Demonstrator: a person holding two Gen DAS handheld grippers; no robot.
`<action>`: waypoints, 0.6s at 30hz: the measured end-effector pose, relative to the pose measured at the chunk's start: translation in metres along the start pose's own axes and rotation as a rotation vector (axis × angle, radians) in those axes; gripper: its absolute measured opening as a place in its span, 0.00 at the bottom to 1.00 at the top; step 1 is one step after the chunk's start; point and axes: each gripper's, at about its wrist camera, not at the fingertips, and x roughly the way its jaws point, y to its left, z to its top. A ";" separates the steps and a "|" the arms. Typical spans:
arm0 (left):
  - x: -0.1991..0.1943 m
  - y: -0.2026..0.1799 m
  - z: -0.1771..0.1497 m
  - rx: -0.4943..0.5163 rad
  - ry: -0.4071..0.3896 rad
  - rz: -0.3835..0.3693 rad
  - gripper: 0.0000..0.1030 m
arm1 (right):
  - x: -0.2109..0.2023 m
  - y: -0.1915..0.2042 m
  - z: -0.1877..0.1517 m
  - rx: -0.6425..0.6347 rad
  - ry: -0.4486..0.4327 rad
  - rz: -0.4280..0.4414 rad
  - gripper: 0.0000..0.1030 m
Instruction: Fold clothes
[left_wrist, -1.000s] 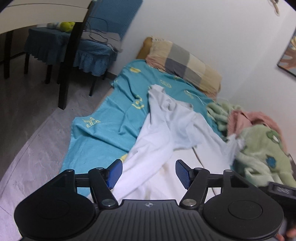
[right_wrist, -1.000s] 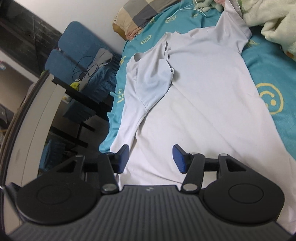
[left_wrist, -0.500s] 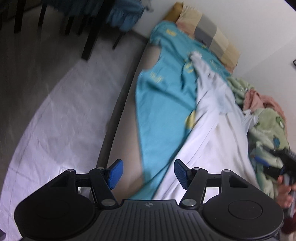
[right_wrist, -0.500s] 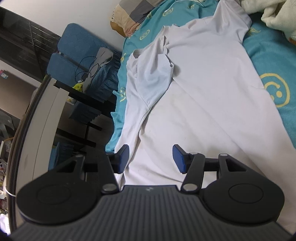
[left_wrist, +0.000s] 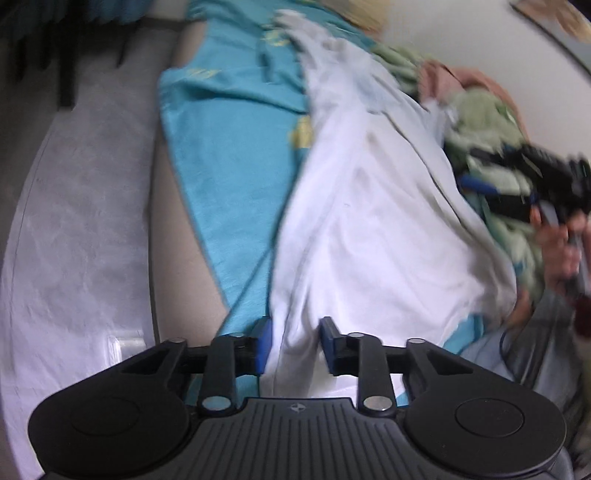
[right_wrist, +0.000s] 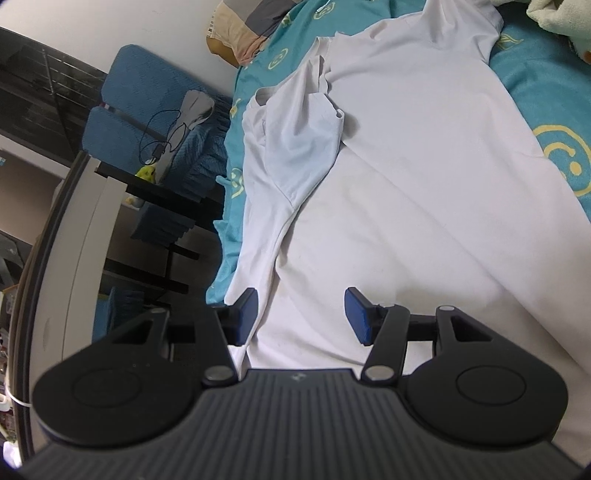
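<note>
Grey floor (left_wrist: 81, 229) at left, then bed with teal smiley-print sheet (left_wrist: 229, 155); white T-shirt (right_wrist: 406, 177) spread flat on sheet, one sleeve folded inward. Left tool (left_wrist: 295, 345) partly closed around bunched hem of shirt, blue pads (left_wrist: 263, 343) beside cloth, firm contact unclear through blur. Right tool (right_wrist: 301, 317) released, spread over lower shirt edge. Checked pillow (right_wrist: 243, 26) at head; green blanket (left_wrist: 484, 122) at far right.
</note>
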 end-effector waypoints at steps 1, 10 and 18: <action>0.002 -0.007 0.002 0.029 0.017 0.024 0.11 | -0.001 -0.001 0.000 0.003 -0.002 -0.002 0.54; -0.025 -0.108 0.034 0.254 0.066 0.252 0.03 | -0.008 -0.009 0.004 0.039 -0.026 -0.004 0.54; -0.003 -0.233 0.029 0.311 0.067 0.296 0.03 | -0.011 -0.020 0.011 0.080 -0.011 0.111 0.53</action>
